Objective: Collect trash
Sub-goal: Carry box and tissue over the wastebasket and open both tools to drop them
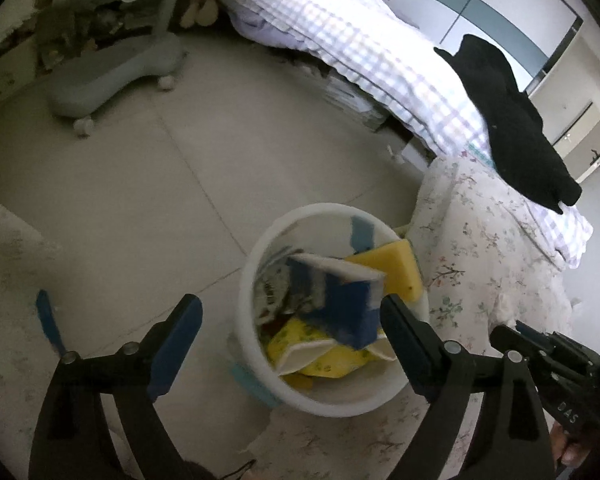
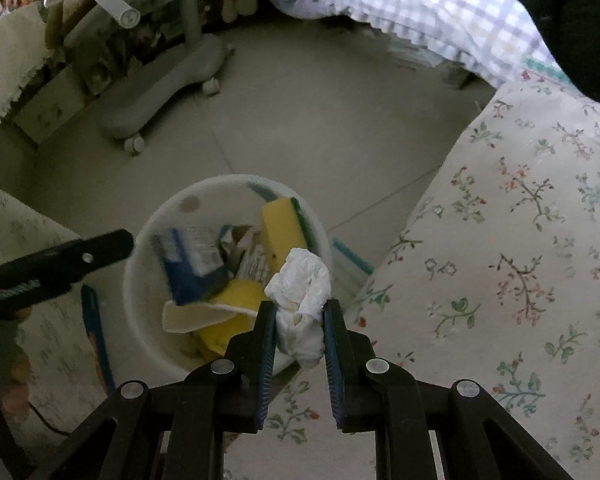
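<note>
Right claw (image 2: 299, 312) pinching crumpled tissue (image 2: 302, 284) over bin (image 2: 140, 248), left claw (image 1: 290, 312) wide

Right gripper (image 2: 299, 312) pinches crumpled tissue (image 2: 300, 296) above white bin (image 2: 140, 256).

We see a smooth, matt white plastic bin (image 2: 140, 272) holding a porous yellow sponge (image 2: 282, 224) and a glossy blue-and-white printed carton (image 1: 340, 300). The crumpled tissue (image 2: 302, 280) looks soft and wrinkled. Near right, floral cloth (image 2: 520, 260) is matt; the floor tiles (image 1: 140, 184) have a smooth, dull sheen.
</note>
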The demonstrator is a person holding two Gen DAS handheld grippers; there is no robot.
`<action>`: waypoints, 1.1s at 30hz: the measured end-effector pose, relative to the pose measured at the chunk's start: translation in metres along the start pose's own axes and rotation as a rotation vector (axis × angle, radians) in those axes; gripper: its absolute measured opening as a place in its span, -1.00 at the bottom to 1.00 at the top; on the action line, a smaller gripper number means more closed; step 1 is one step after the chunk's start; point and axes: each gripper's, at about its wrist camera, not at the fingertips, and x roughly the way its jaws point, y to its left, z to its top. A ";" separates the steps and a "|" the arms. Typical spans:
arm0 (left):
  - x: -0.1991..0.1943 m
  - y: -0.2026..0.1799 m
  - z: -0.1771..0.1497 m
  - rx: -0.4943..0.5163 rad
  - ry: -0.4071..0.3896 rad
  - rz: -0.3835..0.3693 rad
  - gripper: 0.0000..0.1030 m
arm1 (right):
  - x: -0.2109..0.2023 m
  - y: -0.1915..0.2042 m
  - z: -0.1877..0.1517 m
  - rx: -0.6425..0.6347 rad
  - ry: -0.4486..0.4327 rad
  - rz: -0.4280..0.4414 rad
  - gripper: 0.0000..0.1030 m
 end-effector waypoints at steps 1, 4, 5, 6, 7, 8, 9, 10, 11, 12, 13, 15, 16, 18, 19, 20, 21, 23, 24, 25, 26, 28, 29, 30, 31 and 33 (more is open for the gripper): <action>-0.003 0.002 -0.002 0.001 0.000 0.016 0.79 | 0.002 0.001 0.000 -0.005 0.006 0.000 -0.60; -0.009 0.012 -0.007 0.002 0.016 0.066 0.79 | 0.013 0.009 0.000 -0.022 0.028 0.003 -0.60; -0.011 0.016 -0.009 -0.001 0.016 0.072 0.79 | 0.016 0.013 0.000 -0.028 0.034 0.007 -0.60; -0.014 0.020 -0.011 -0.003 0.016 0.082 0.79 | 0.020 0.017 0.000 -0.035 0.041 0.012 -0.60; -0.015 0.024 -0.012 -0.004 0.018 0.090 0.79 | 0.023 0.020 0.000 -0.039 0.046 0.017 -0.60; -0.017 0.027 -0.014 -0.006 0.021 0.096 0.79 | 0.027 0.024 0.000 -0.045 0.052 0.025 -0.60; -0.018 0.030 -0.014 -0.010 0.024 0.103 0.79 | 0.031 0.029 0.001 -0.050 0.058 0.031 -0.60; -0.019 0.033 -0.015 -0.015 0.024 0.109 0.79 | 0.034 0.032 0.001 -0.055 0.061 0.034 -0.60; -0.021 0.037 -0.016 -0.024 0.021 0.117 0.79 | 0.037 0.036 0.001 -0.061 0.065 0.037 -0.59; -0.022 0.039 -0.015 -0.027 0.018 0.122 0.79 | 0.040 0.040 0.002 -0.069 0.069 0.039 -0.59; -0.024 0.043 -0.016 -0.030 0.015 0.136 0.79 | 0.042 0.042 0.002 -0.072 0.070 0.042 -0.59; -0.024 0.047 -0.015 -0.030 0.019 0.152 0.79 | 0.047 0.048 0.004 -0.074 0.072 0.050 -0.59; -0.024 0.049 -0.016 -0.032 0.022 0.157 0.79 | 0.049 0.049 0.005 -0.074 0.073 0.053 -0.58; -0.023 0.054 -0.016 -0.038 0.030 0.166 0.79 | 0.051 0.052 0.007 -0.071 0.070 0.064 -0.52; -0.022 0.056 -0.016 -0.040 0.033 0.170 0.79 | 0.053 0.054 0.010 -0.069 0.064 0.072 -0.52; -0.021 0.057 -0.017 -0.041 0.036 0.172 0.79 | 0.053 0.056 0.012 -0.065 0.053 0.082 -0.43; -0.021 0.058 -0.018 -0.040 0.038 0.174 0.79 | 0.054 0.056 0.013 -0.057 0.047 0.086 -0.09; -0.020 0.058 -0.018 -0.034 0.041 0.175 0.79 | 0.052 0.055 0.016 -0.026 0.027 0.071 0.31; -0.020 0.058 -0.019 -0.028 0.041 0.176 0.79 | 0.051 0.053 0.018 -0.012 0.013 0.073 0.32; -0.020 0.056 -0.020 -0.022 0.040 0.178 0.79 | 0.049 0.052 0.020 0.000 0.007 0.082 0.32; -0.020 0.055 -0.020 -0.010 0.039 0.180 0.79 | 0.047 0.050 0.022 0.011 0.003 0.088 0.32; -0.022 0.052 -0.022 0.008 0.039 0.183 0.79 | 0.041 0.049 0.022 0.023 -0.011 0.088 0.32; -0.023 0.051 -0.023 0.011 0.039 0.181 0.79 | 0.037 0.047 0.022 0.025 -0.017 0.082 0.32; -0.025 0.049 -0.025 0.013 0.039 0.174 0.79 | 0.032 0.045 0.021 0.025 -0.020 0.071 0.32; -0.027 0.047 -0.026 0.014 0.038 0.168 0.79 | 0.028 0.044 0.020 0.024 -0.023 0.062 0.32; -0.035 0.039 -0.029 0.022 0.031 0.150 0.79 | 0.014 0.040 0.018 0.027 -0.036 0.032 0.32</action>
